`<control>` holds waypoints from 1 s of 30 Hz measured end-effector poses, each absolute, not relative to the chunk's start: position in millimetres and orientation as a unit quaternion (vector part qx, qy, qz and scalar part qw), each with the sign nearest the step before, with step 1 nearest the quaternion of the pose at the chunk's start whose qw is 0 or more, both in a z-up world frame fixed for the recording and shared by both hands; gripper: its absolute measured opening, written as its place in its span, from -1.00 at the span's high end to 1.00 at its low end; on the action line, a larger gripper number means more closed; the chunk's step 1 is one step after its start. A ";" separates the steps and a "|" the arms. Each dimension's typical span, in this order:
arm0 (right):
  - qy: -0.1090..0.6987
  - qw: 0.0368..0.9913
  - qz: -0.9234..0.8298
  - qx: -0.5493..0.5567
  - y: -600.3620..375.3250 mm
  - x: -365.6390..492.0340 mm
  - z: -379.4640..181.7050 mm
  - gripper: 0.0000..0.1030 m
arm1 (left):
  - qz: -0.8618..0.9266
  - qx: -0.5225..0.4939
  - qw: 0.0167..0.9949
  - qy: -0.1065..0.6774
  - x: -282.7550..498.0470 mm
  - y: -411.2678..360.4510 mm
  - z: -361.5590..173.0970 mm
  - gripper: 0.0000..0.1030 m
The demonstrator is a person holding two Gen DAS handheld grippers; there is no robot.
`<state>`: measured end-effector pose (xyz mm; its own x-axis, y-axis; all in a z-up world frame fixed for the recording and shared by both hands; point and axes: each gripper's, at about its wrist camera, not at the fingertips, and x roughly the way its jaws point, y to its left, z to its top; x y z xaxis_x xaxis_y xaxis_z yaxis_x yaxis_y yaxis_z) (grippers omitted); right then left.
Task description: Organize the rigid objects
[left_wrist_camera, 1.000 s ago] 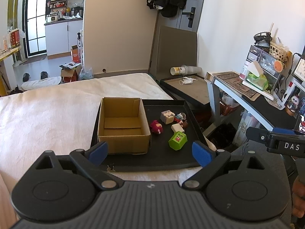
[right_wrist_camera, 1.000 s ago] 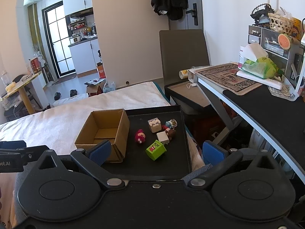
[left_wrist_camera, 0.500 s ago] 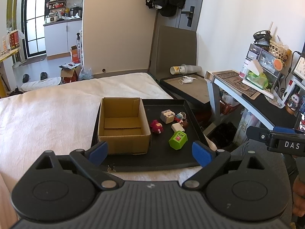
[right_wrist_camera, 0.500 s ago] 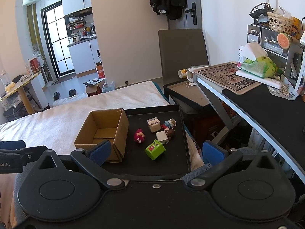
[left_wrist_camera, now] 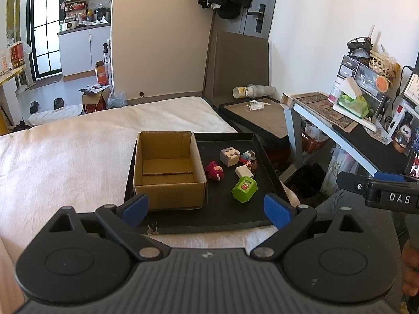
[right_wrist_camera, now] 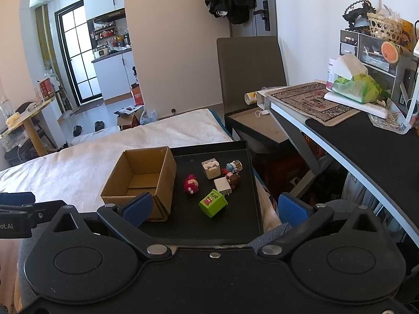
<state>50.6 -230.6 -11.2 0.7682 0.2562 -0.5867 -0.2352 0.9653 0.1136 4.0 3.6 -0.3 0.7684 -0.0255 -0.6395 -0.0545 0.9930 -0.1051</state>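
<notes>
We hold both tools back from the work, above the near edge of the black tray (left_wrist_camera: 230, 222) that lies on the white bedcover (left_wrist_camera: 65, 157). The left gripper (left_wrist_camera: 207, 206) has its blue pads spread wide with nothing between them, and the right gripper (right_wrist_camera: 214, 209) is likewise wide apart and empty. The cardboard box (left_wrist_camera: 167, 167) stands open and bare on the tray's left half. To its right lie the small things we judge are to go in: the green block (right_wrist_camera: 212, 203) nearest us, a pink figure (right_wrist_camera: 191, 183) beside the box wall, a white charger (right_wrist_camera: 222, 185), a beige cube (right_wrist_camera: 211, 168), and two small figures (right_wrist_camera: 233, 172) touching one another at the far right.

Nothing is in the box yet, so we take this as the very start — the first pick. We would do well to begin with the green block: it stands apart from the rest and closest to the right gripper. We should come down with the pads straddling two flat faces, not its corners, and close squarely so it does not twist out — then lift clear of the box rim before crossing over
</notes>
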 end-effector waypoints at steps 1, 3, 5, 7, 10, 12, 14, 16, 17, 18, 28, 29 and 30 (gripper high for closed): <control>0.315 0.940 0.131 0.016 -229.9 51.0 -12.0 -1.00 | 0.008 -0.059 0.938 0.342 5.2 3.7 -0.6 -0.83; 0.316 0.939 0.133 0.013 -229.4 52.8 -13.3 -1.00 | 0.006 -0.058 0.936 0.346 7.9 4.1 -1.7 -0.83; 0.318 0.939 0.133 0.014 -228.8 55.1 -14.7 -1.00 | 0.005 -0.055 0.935 0.351 11.8 5.1 -2.9 -0.83; 0.319 0.938 0.134 0.016 -228.6 58.3 -16.1 -1.00 | 0.007 -0.054 0.932 0.359 17.2 7.4 -4.3 -0.83; 0.318 0.938 0.136 0.015 -227.7 62.5 -17.9 -1.00 | 0.002 -0.061 0.925 0.375 25.9 10.3 -8.7 -0.83; 0.321 0.937 0.136 0.013 -227.2 66.6 -19.7 -1.00 | 0.007 -0.057 0.922 0.383 32.2 10.9 -12.3 -0.83; 0.325 0.936 0.137 0.014 -228.1 71.7 -22.0 -1.00 | 0.011 -0.057 0.919 0.390 38.4 12.5 -15.9 -0.83; 0.332 0.933 0.136 0.017 -228.6 77.8 -25.4 -1.00 | 0.008 -0.063 0.916 0.396 43.9 15.1 -18.8 -0.83; 0.336 0.932 0.137 0.018 -228.8 80.8 -27.5 -1.00 | 0.009 -0.063 0.915 0.399 46.6 16.1 -20.4 -0.83; 0.340 0.930 0.138 0.019 -228.6 83.9 -29.7 -1.00 | 0.010 -0.061 0.915 0.399 49.2 16.8 -21.6 -0.83; 0.376 0.918 0.127 0.020 -226.2 108.5 -52.6 -1.00 | 0.015 -0.072 0.904 0.421 76.5 30.5 -40.8 -0.83; 0.379 0.917 0.125 0.019 -226.1 111.6 -54.9 -1.00 | 0.015 -0.072 0.902 0.426 79.5 31.5 -43.0 -0.83; 0.384 0.915 0.123 0.020 -226.2 114.5 -57.4 -1.00 | 0.016 -0.071 0.899 0.431 82.9 32.4 -45.5 -0.83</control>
